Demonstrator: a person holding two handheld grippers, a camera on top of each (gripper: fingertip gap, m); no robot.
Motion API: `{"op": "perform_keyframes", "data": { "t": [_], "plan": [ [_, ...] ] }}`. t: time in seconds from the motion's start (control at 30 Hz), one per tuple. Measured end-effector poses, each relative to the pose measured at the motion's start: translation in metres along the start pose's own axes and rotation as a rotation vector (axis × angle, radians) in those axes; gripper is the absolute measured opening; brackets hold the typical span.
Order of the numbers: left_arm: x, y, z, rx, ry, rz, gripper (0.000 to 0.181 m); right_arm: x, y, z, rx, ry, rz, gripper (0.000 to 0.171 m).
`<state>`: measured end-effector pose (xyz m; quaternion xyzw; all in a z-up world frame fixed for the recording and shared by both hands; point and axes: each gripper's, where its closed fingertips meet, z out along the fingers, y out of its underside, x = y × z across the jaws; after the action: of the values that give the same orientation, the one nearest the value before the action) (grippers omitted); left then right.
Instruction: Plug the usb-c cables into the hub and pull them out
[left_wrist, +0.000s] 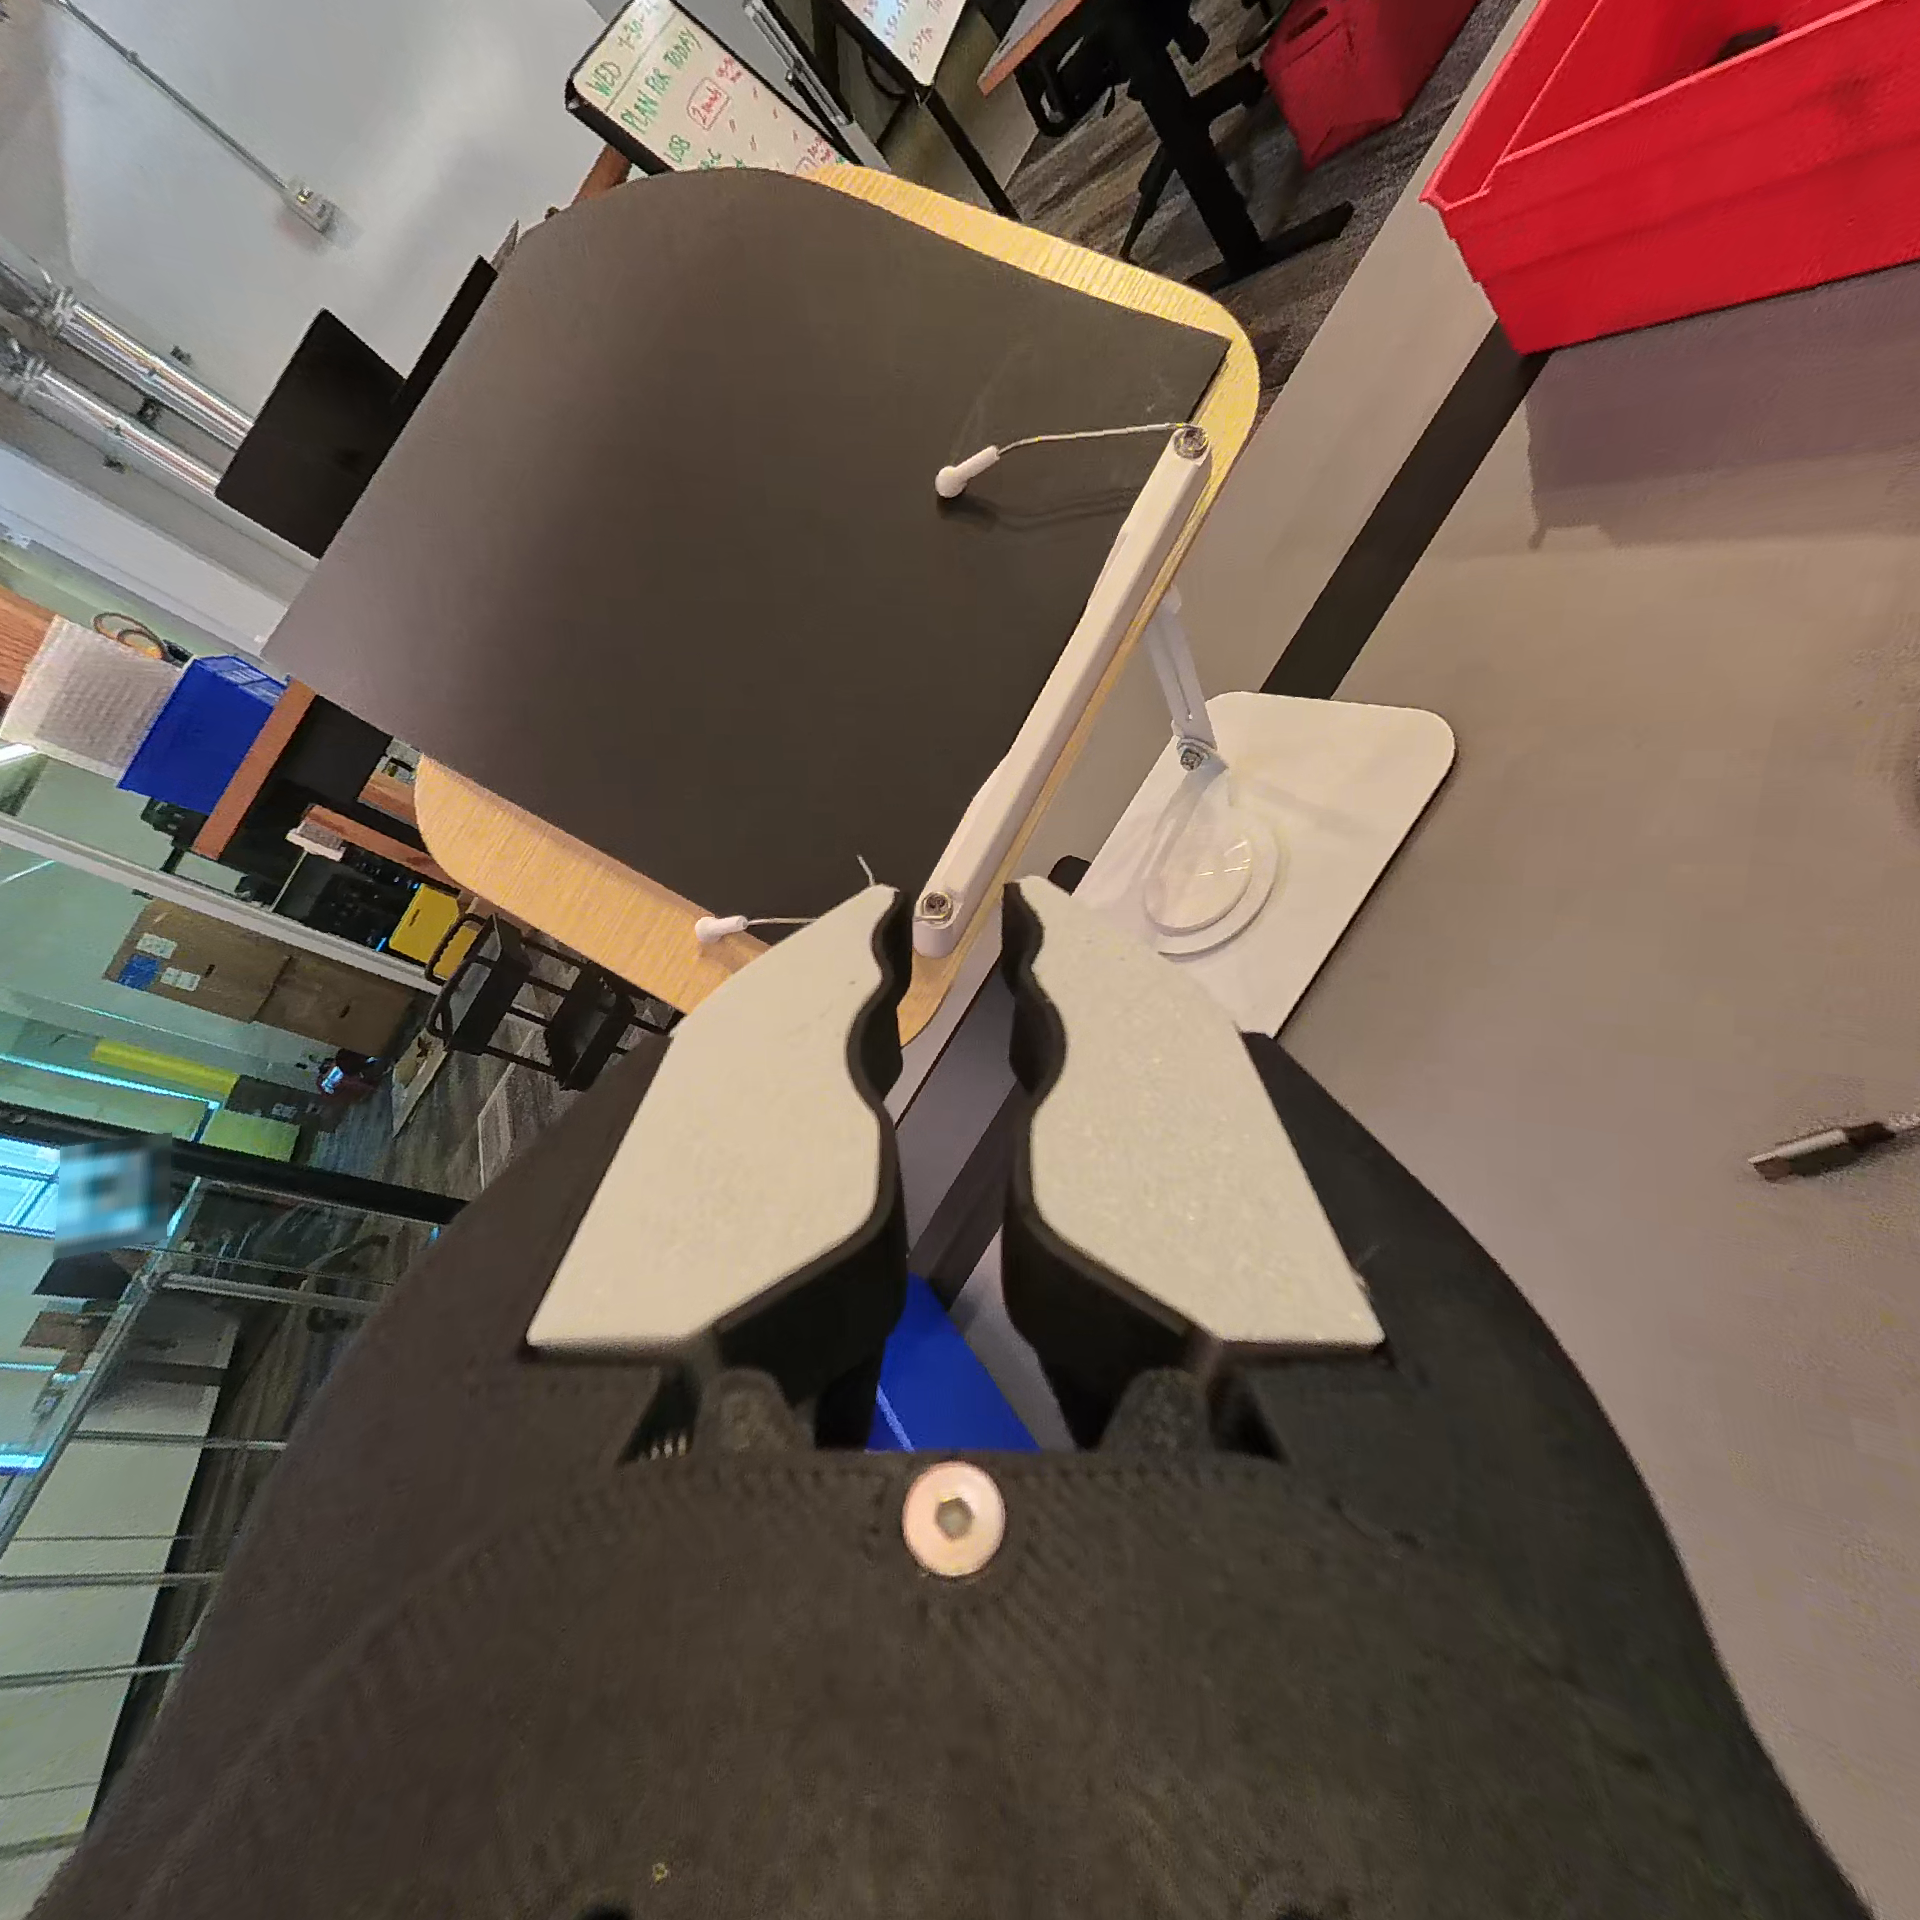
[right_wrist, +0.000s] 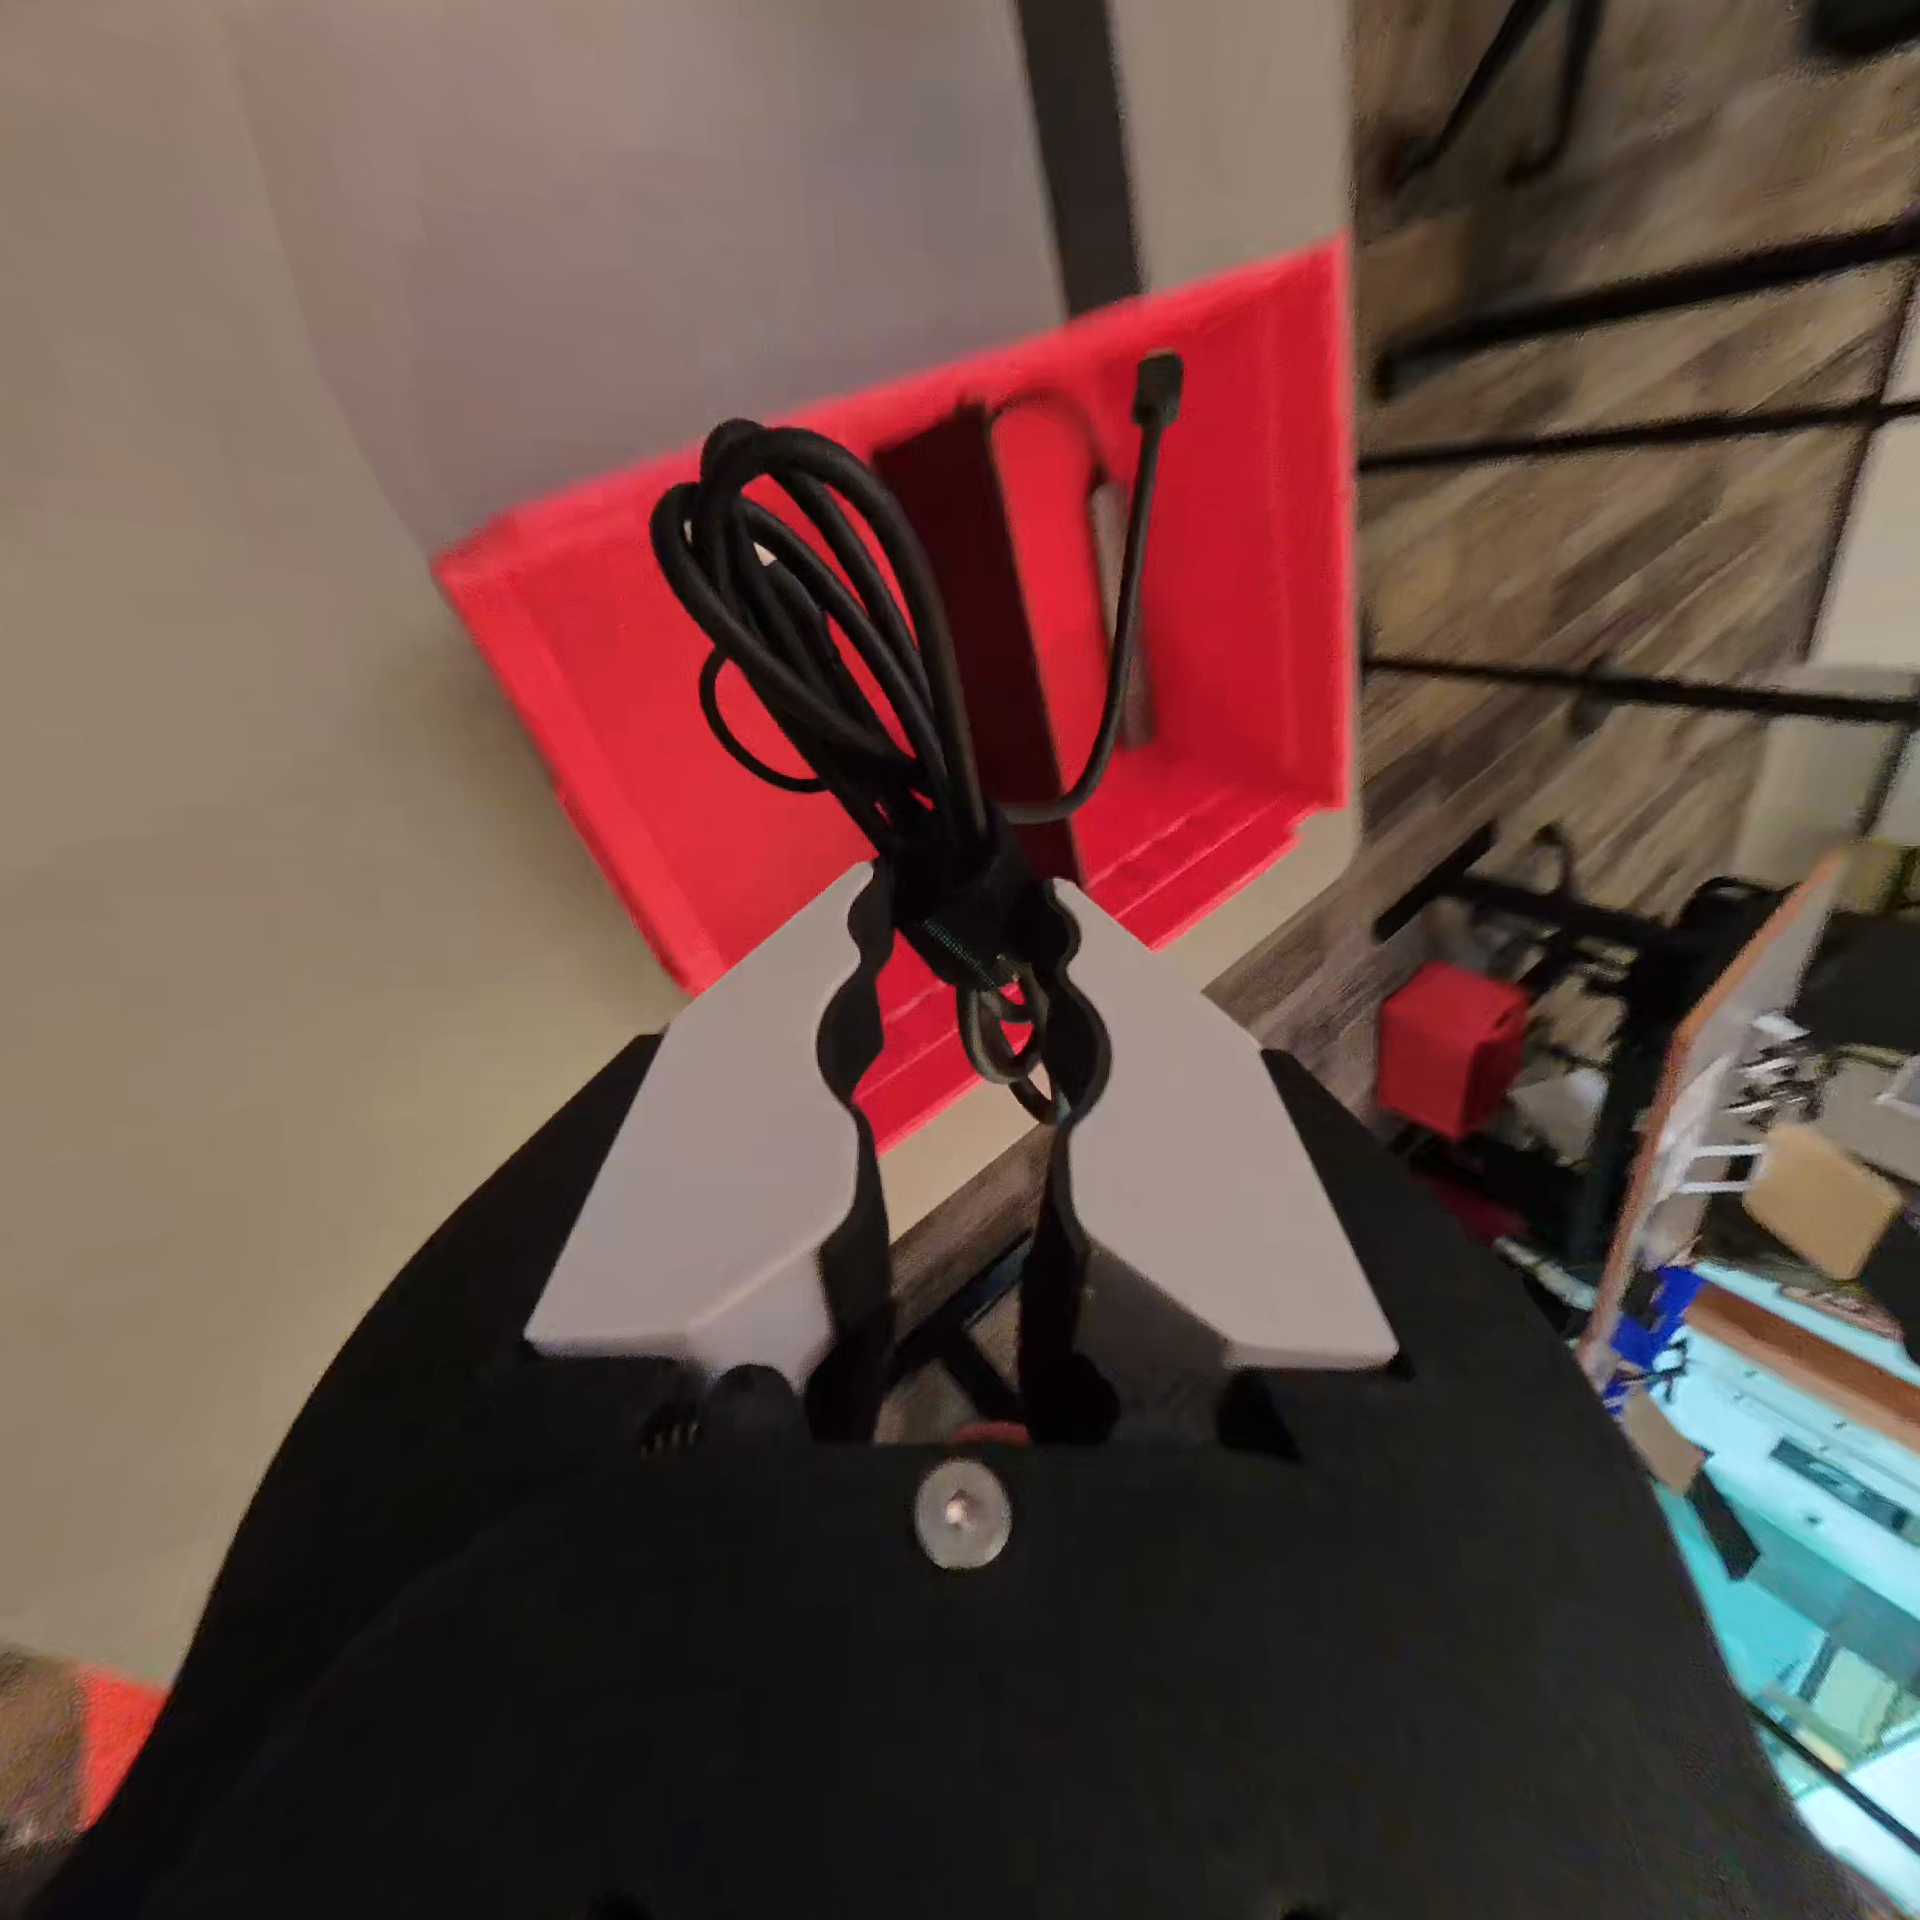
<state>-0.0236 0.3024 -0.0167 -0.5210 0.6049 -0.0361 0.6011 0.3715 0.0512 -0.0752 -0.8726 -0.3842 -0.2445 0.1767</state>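
While the right gripper (right_wrist: 961, 914) holds a bundled black usb-c cable (right_wrist: 821, 634) aloft, nothing is plugged yet; est. stage: fetching parts, early.

Item 1 – right gripper: jaws closed on the cable at the strap binding its coil, near the tips. Held at the tie prob. so the whole bundle lifts as one w/o loops spilling. One free end w/ connector (right_wrist: 1158, 387) sticks up to the far right.

Item 2 – red bin (right_wrist: 582, 644): sits on the beige table (right_wrist: 260, 727), at its right edge, behind the cable. Inside, right compartment: slim grey bar w/ short lead, likely the hub (right_wrist: 1132, 665); blurred, can't confirm. Divider (right_wrist: 966, 603) splits the bin.

Item 3 – left gripper (left_wrist: 956, 914): jaws part-open, a narrow gap, gripping nothing. Idle, presumably waiting to steady the hub or take a second cable.

Item 4 – grey table (left_wrist: 1558, 935): metal plug end (left_wrist: 1813, 1151) lies at the right, well apart from the left gripper; type unclear. Red bin corner (left_wrist: 1683, 208) far right.

Item 5 – black board (left_wrist: 727, 540) on a white stand (left_wrist: 1340, 821), two white tethered pins (left_wrist: 966, 470); not part of the task so far as I can judge.

Risk: bundle is still tied; connector reach may be short until the strap is undone.
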Motion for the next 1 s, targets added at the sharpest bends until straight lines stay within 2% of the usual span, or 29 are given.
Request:
{"op": "perform_keyframes", "data": {
  "t": [0.1, 0.2, 0.4, 0.57, 0.6, 0.67, 0.77, 0.83, 0.87, 0.93, 1.0],
  "plan": [
    [0.003, -0.001, 0.001, 0.001, 0.005, 0.003, 0.016, -0.021, 0.032, 0.035, -0.086, -0.127, 0.039, 0.024],
    [0.006, 0.0, 0.003, -0.006, 0.014, 0.007, 0.016, -0.036, 0.049, 0.071, -0.134, -0.203, 0.04, 0.024],
    [0.012, 0.003, 0.009, -0.022, 0.034, 0.015, 0.016, -0.054, 0.057, 0.124, -0.193, -0.344, 0.037, 0.025],
    [0.017, 0.008, 0.014, -0.039, 0.05, 0.021, 0.016, -0.075, 0.066, 0.152, -0.295, -0.52, 0.088, 0.03],
    [0.017, 0.008, 0.014, -0.042, 0.052, 0.022, 0.016, -0.082, 0.065, 0.153, -0.299, -0.57, 0.109, 0.033],
    [0.016, 0.01, 0.014, -0.044, 0.055, 0.019, 0.016, -0.081, 0.065, 0.15, -0.321, -0.586, 0.138, 0.057],
    [0.014, 0.011, 0.013, -0.045, 0.051, 0.014, 0.016, -0.063, 0.054, 0.131, -0.248, -0.482, 0.155, 0.07],
    [0.011, 0.012, 0.012, -0.046, 0.044, 0.01, 0.016, -0.042, 0.04, 0.107, -0.188, -0.334, 0.144, 0.077],
    [0.01, 0.013, 0.012, -0.046, 0.041, 0.007, 0.016, -0.033, 0.019, 0.09, -0.1, -0.26, 0.129, 0.074],
    [0.009, 0.013, 0.012, -0.045, 0.035, 0.001, 0.016, -0.032, -0.048, 0.049, 0.158, -0.163, 0.073, 0.069],
    [0.008, 0.012, 0.015, -0.053, 0.016, 0.005, 0.017, -0.066, -0.112, 0.017, 0.356, -0.204, 0.001, 0.067]
  ]
}}
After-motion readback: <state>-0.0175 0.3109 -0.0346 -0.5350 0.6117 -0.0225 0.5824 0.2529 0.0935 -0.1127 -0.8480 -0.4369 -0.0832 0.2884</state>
